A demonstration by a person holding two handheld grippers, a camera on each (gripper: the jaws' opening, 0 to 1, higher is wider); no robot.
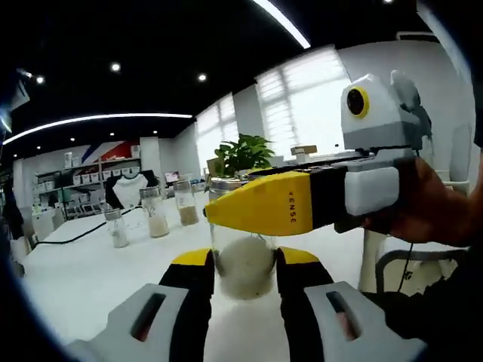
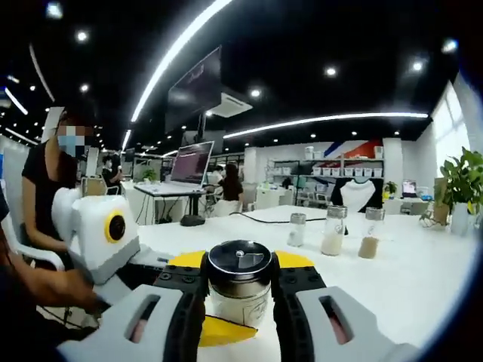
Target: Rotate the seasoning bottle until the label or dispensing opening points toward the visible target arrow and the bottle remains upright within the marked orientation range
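Observation:
The seasoning bottle (image 1: 243, 273) is a clear glass jar with pale powder in its lower half, standing upright over the white table (image 1: 83, 271). My left gripper (image 1: 243, 260) is shut on its lower body, one jaw on each side. My right gripper (image 1: 230, 211) comes in from the right, its yellow jaw lying across the jar's upper part. In the right gripper view the same bottle (image 2: 240, 302) shows its dark round cap (image 2: 240, 260), with my right gripper (image 2: 240, 277) shut around the neck. The left gripper (image 2: 217, 330) reaches in from the left, a yellow jaw showing below the jar.
Three more jars (image 1: 156, 215) (image 2: 333, 230) stand in a row further back on the table (image 2: 423, 286). A potted plant (image 1: 243, 154) (image 2: 464, 181) is behind them. A black cable (image 1: 83, 234) runs across the table. A person (image 2: 45, 188) sits at the left, with a laptop (image 2: 189, 162) beyond.

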